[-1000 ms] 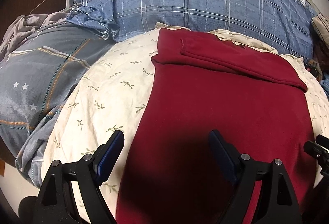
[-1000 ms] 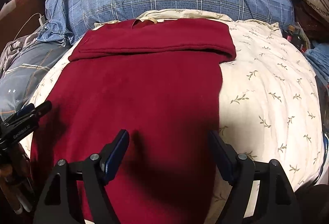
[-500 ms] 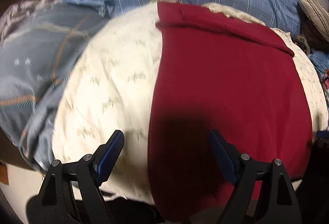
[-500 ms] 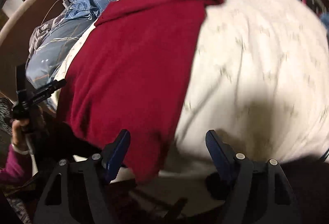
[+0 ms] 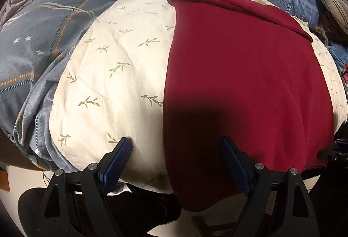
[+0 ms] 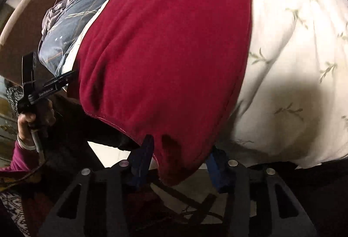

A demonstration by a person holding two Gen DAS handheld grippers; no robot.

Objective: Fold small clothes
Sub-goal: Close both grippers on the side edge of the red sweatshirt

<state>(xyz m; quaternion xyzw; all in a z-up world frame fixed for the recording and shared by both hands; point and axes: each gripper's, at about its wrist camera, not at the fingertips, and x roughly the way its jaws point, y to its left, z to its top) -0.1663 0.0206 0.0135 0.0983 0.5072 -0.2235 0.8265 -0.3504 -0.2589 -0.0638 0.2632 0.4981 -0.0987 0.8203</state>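
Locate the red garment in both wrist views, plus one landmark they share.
Left wrist: red garment fills centre-right, its near hem hanging over the pillow edge between the left gripper's open jaws.
Right wrist: red garment fills the centre, its lower corner hanging between the right gripper's narrowed jaws; contact unclear.
Shared landmark: cream leaf-print pillow, left of the garment in the left view, right of it in the right view.

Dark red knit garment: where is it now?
The dark red knit garment lies on the cream leaf-print cushion, its near hem hanging between the right gripper fingers.
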